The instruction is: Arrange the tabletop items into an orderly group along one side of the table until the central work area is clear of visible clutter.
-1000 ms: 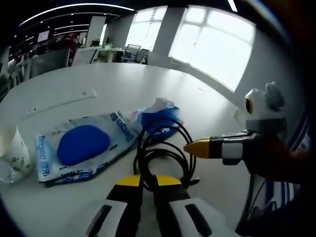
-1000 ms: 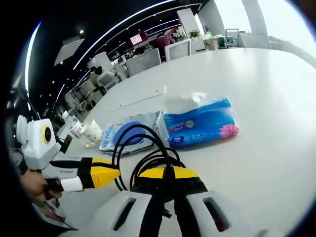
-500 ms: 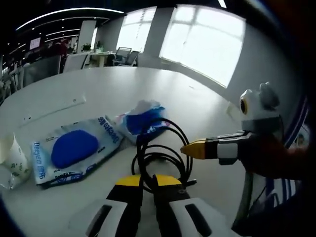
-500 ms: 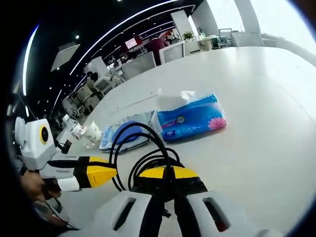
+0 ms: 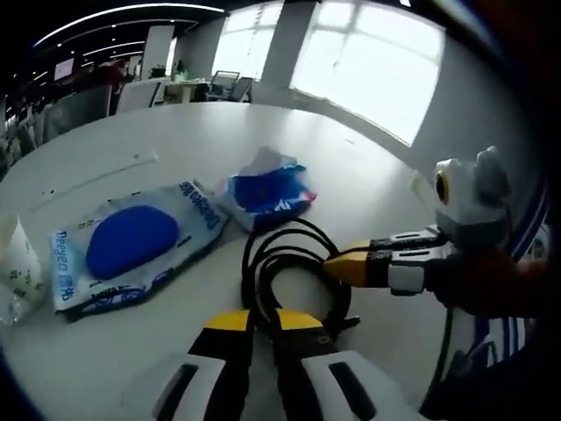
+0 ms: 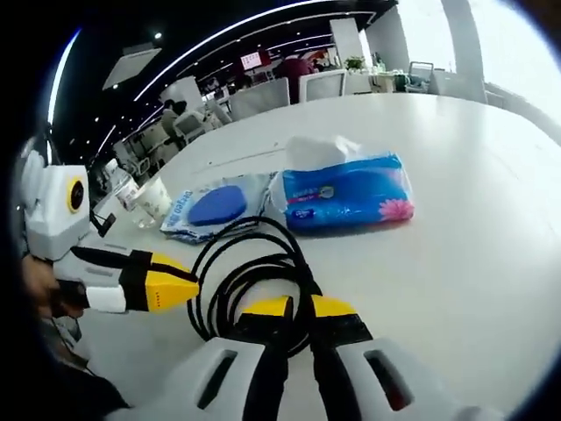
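Two grippers, left [image 5: 254,323] and right [image 6: 301,311], both clenched on a coiled black cable [image 5: 294,272] on the white tabletop [image 6: 456,254]. Beyond the jaws lie a blue tissue pack [image 6: 346,193] and a wipes packet [image 5: 127,246].

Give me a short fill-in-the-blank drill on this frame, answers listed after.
1. Both claws grip the coiled black ____.
2. The blue tissue pack lies on the ____ table.
3. The wipes pouch has a ____ oval lid.
4. The left claw has ____ tips, like the right claw.

Answers: cable; white; blue; yellow
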`<state>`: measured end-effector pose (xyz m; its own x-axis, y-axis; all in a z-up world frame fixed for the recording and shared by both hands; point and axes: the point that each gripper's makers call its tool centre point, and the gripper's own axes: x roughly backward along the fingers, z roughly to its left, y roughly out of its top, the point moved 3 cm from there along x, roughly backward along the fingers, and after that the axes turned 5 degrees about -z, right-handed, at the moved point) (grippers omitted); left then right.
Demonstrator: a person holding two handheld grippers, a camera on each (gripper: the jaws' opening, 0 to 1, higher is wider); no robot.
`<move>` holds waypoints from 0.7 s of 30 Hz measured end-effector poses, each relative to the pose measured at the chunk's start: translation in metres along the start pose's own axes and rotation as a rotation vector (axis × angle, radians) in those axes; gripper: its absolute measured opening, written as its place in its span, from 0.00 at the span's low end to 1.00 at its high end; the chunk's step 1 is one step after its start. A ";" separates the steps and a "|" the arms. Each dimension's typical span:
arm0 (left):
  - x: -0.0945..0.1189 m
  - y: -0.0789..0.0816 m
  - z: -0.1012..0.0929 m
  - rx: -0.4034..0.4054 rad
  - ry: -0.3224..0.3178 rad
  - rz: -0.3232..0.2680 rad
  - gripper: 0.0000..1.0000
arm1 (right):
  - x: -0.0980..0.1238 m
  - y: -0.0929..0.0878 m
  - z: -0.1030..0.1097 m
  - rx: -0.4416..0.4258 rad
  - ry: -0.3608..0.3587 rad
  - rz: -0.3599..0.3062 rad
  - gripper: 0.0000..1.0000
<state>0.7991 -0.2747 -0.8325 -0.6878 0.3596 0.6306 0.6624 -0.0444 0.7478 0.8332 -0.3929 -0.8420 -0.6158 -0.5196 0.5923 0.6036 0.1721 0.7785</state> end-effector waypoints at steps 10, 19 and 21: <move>0.010 0.000 -0.001 -0.050 -0.037 -0.041 0.17 | 0.006 0.002 0.001 0.014 0.048 -0.039 0.26; 0.043 -0.002 0.012 -0.060 -0.023 -0.094 0.29 | 0.013 0.007 0.009 0.065 0.077 -0.062 0.38; 0.053 -0.003 0.019 -0.050 -0.006 -0.105 0.31 | 0.017 0.011 0.012 0.075 0.083 -0.068 0.39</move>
<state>0.7664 -0.2373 -0.8048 -0.7508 0.3706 0.5467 0.5708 -0.0524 0.8194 0.8235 -0.3900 -0.8211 -0.6079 -0.5990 0.5212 0.5209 0.1946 0.8311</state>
